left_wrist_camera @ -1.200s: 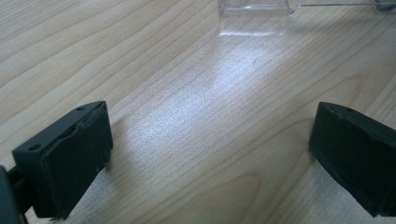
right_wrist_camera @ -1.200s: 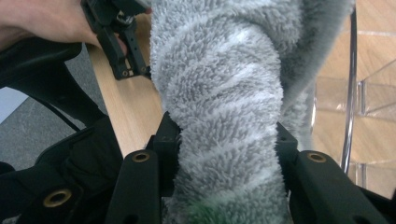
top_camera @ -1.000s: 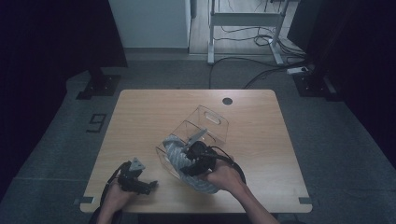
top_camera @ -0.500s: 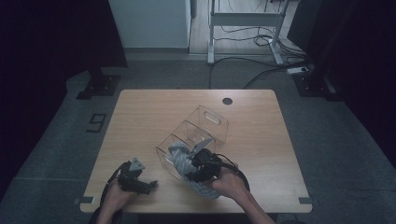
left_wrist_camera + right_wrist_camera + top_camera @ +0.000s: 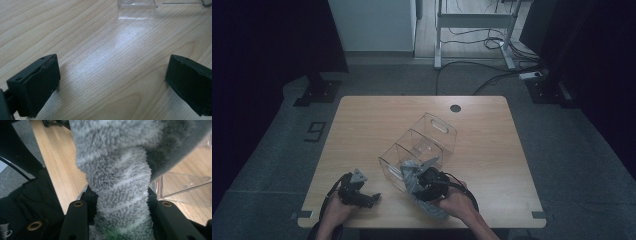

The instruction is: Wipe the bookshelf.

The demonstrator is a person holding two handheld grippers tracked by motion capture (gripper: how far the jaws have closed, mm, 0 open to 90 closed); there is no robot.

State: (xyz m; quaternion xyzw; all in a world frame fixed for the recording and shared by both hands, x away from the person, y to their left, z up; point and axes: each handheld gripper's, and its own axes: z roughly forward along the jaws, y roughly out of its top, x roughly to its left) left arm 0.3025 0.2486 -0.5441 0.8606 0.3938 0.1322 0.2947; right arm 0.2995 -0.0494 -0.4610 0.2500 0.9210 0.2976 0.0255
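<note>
I use the clear divided bin (image 5: 419, 145) in the middle of the wooden table (image 5: 362, 130) as my landmark. My right gripper (image 5: 428, 183) sits at the bin's near end, and its jaws are clamped on a fuzzy grey striped cloth (image 5: 120, 182); the jaws have just been closing a little on it. In the right gripper view the cloth bulges between both jaws and rises in front of the lens, covering most of what lies ahead, with a clear wall of the bin just beside it. From above, the cloth (image 5: 414, 177) drapes from the bin's near compartment over its near edge toward me.

My left gripper (image 5: 357, 192) rests well to the left of the bin, near the table's front edge, its jaws spread wide with bare wood between them. A dark round hole (image 5: 455, 108) lies beyond the bin's far end. I can read no writing.
</note>
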